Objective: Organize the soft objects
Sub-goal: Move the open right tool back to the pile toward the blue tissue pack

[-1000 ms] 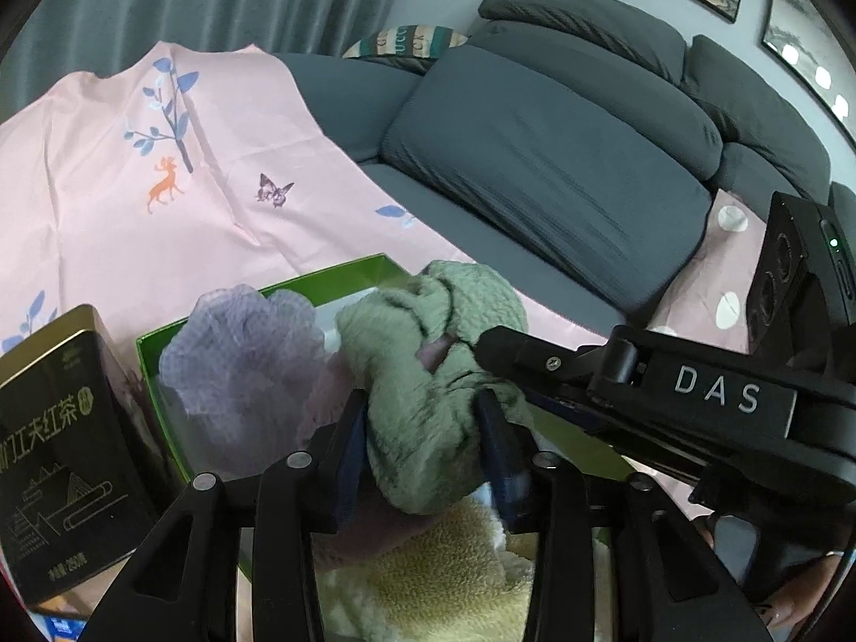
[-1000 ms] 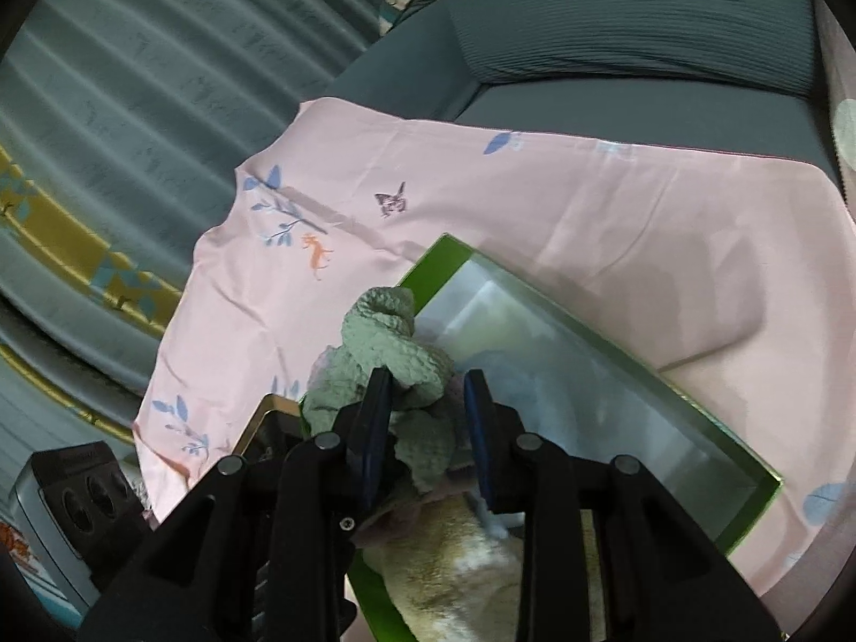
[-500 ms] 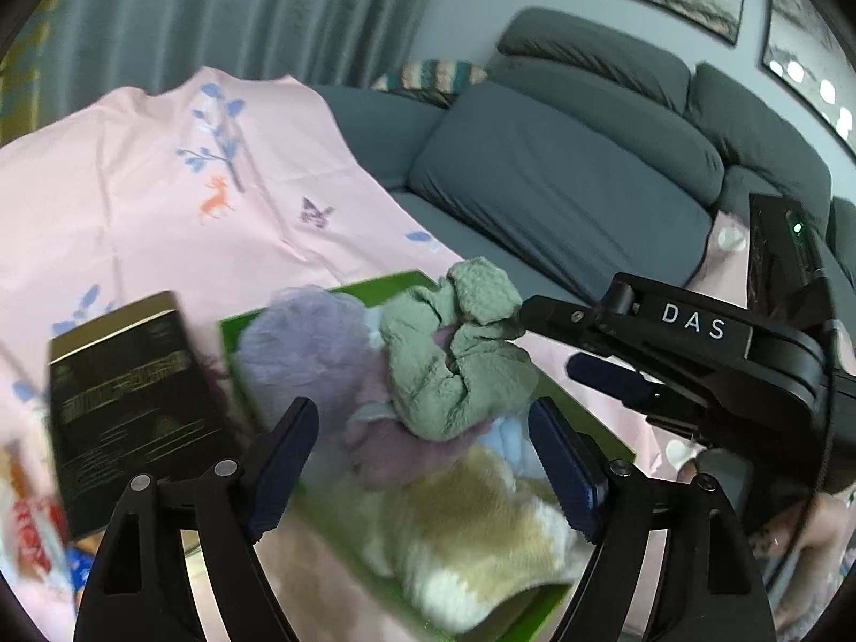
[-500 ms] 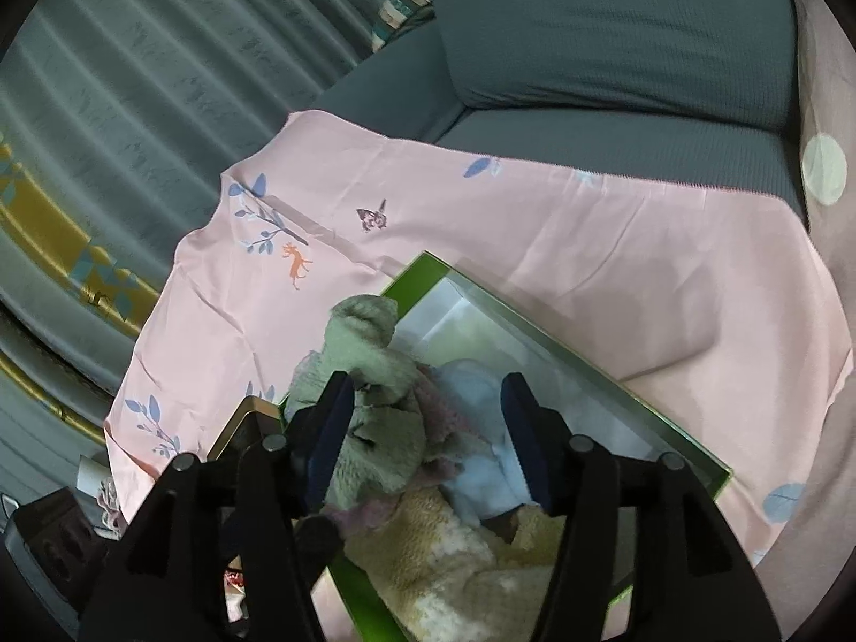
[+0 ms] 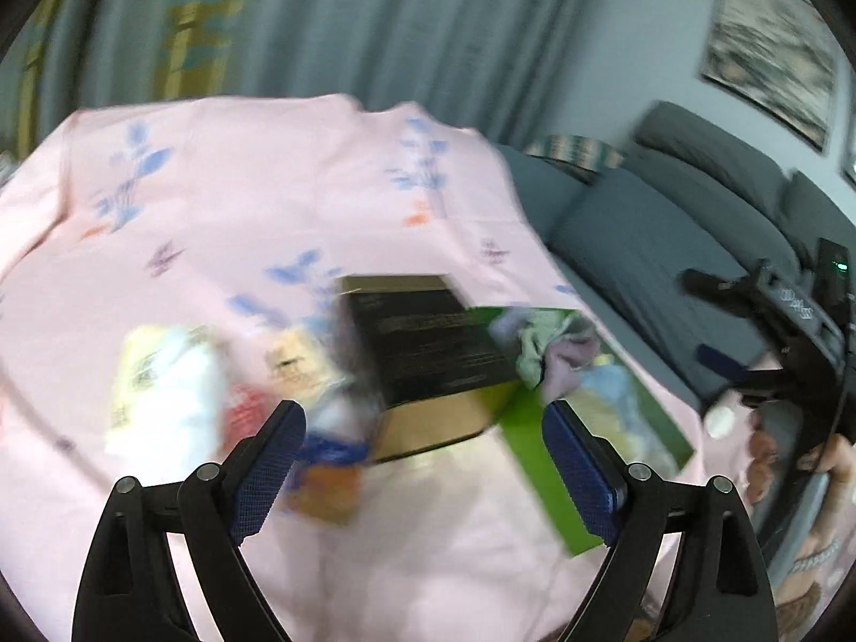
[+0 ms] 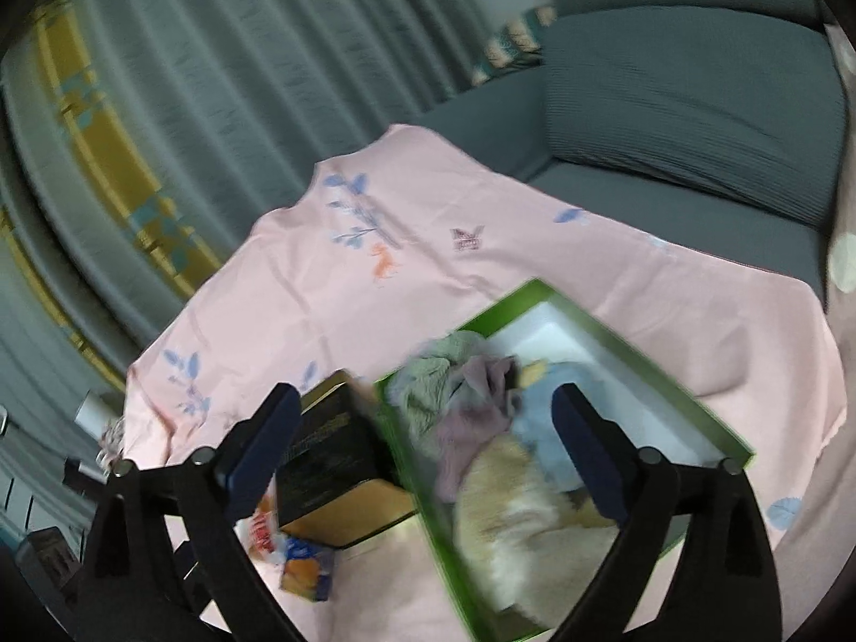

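Observation:
A green box (image 6: pixel 588 321) lies on the pink printed cloth (image 6: pixel 374 278). In it lie a sage green cloth (image 6: pixel 433 380), a mauve cloth (image 6: pixel 471 417), a pale blue cloth (image 6: pixel 556 401) and a cream fluffy one (image 6: pixel 513 503). My right gripper (image 6: pixel 422 444) is open and empty above the box's near side. My left gripper (image 5: pixel 420 460) is open and empty, back from the box (image 5: pixel 545 455), over the cloth (image 5: pixel 267 203). The soft pile (image 5: pixel 556 348) shows blurred at right.
A black and gold tea box (image 5: pixel 428 353) stands left of the green box, also in the right wrist view (image 6: pixel 331 460). Blurred snack packets (image 5: pixel 171 385) lie left of it. A grey sofa (image 6: pixel 695 107) is behind; curtains (image 5: pixel 321 27) at the back.
Both grippers let go of the sage green cloth, opened wide and pulled back. The cloth now lies in the green box. The left view swung left and is blurred.

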Demonstrator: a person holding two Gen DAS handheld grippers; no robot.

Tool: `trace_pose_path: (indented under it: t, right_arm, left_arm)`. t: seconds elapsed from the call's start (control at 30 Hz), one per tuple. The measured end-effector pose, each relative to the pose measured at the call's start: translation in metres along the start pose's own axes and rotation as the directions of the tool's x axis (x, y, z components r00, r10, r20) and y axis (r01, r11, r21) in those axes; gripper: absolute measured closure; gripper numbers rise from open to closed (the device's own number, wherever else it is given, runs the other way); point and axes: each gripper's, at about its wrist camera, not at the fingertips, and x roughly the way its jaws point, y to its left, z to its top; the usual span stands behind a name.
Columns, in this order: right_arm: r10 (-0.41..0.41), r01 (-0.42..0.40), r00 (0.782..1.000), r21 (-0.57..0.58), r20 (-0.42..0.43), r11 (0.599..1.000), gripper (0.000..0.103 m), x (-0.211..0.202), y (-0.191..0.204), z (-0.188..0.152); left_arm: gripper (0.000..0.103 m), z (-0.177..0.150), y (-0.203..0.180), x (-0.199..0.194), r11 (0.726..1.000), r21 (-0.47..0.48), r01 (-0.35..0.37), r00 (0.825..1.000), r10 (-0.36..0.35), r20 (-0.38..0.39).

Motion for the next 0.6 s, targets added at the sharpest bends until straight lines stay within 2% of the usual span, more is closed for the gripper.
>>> trace_pose_path:
  t: [0.1,0.2,0.33,0.43,0.6]
  right_arm:
    - [0.051,-0.054,0.998,-0.057,-0.043,0.997,0.004,0.007,0.025,-0.009]
    - [0.089,-0.103,0.990,-0.128,-0.112,0.986,0.003,0.021,0.055,-0.023]
    - [0.094,-0.137,0.972,-0.195,-0.214,0.971,0.003,0.049,0.092,-0.050]
    - [0.067,-0.139,0.955,-0.236,-0.291,0.962,0.004,0.074,0.113,-0.078]
    - [-0.033,-0.100,0.918,-0.311,-0.396,0.945,0.004,0.113,0.138,-0.129]
  left_arm:
    - [0.013,-0.015,0.045,-0.012,0.994,-0.064,-0.094,0.995,0.092,-0.023]
    - [0.013,-0.034,0.081,-0.017,0.982,-0.116,-0.151,0.988,0.146,-0.051]
    - [0.013,-0.058,0.118,-0.020,0.966,-0.194,-0.172,0.984,0.162,-0.068]
    - [0.013,-0.070,0.142,-0.019,0.949,-0.260,-0.178,0.983,0.159,-0.094]
    - [0.013,-0.081,0.161,-0.019,0.929,-0.267,-0.257,0.965,0.229,-0.129]
